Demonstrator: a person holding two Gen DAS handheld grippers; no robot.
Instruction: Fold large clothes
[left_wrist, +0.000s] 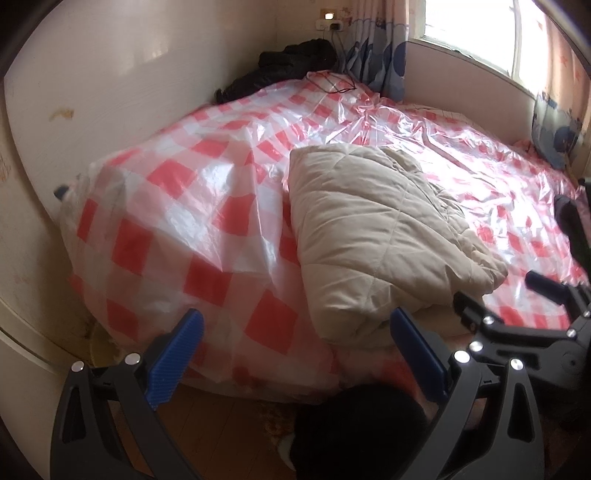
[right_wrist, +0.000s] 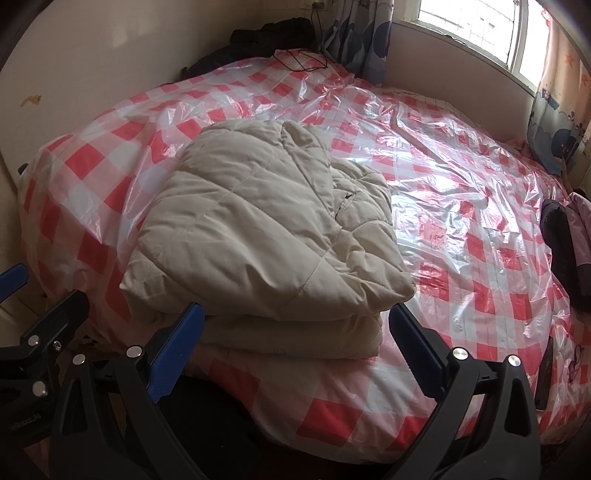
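Note:
A beige quilted padded coat (left_wrist: 380, 236) (right_wrist: 266, 236) lies folded in a thick stack near the front edge of the bed. My left gripper (left_wrist: 295, 347) is open, held off the bed's front edge to the left of the coat, with nothing between its blue pads (left_wrist: 177, 362). My right gripper (right_wrist: 295, 339) is open too, just in front of the folded coat's near edge, apart from it. In the left wrist view the right gripper (left_wrist: 524, 325) shows at the right. The left gripper (right_wrist: 33, 332) shows at the left edge of the right wrist view.
The bed (right_wrist: 461, 206) is covered by a shiny red-and-white checked plastic sheet. Dark clothes (left_wrist: 291, 66) lie at its far corner by the wall. Curtains (left_wrist: 373, 48) and a window (right_wrist: 472, 26) stand behind. A dark and pink garment (right_wrist: 569, 243) lies at the right edge.

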